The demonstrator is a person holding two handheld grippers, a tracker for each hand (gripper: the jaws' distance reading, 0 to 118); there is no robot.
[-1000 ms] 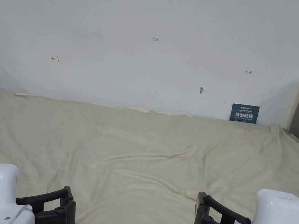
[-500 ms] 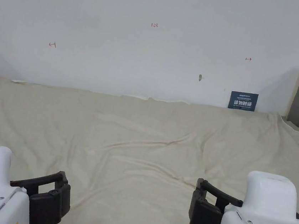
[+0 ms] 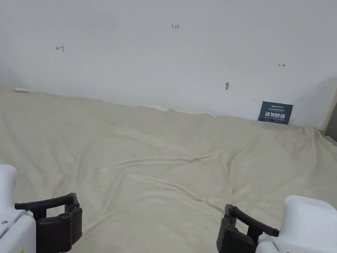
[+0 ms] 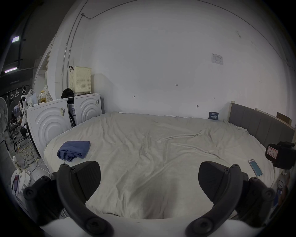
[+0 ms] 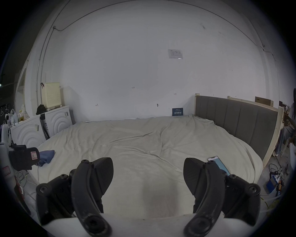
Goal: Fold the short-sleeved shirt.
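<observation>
the left gripper and the right gripper hang low over the near edge of the bed, both with jaws wide apart and nothing between them. the shirt, a dark blue bundle, lies crumpled at the far left corner of the bed, near the white cabinets and well apart from both grippers; the right gripper view shows a bit of it past the left gripper. a phone lies on the blanket at the right edge, just beside the right gripper. no fold looks begun, so the first step is likely reaching left for the shirt. the risk is that a grab at the bundle catches several layers at once, or pinches the loose, creased blanket under it, so the shirt comes up twisted and will not spread flat. dragging it toward the middle could also ruck the blanket, and a wide sweep on the right could knock the phone off the bed.
</observation>
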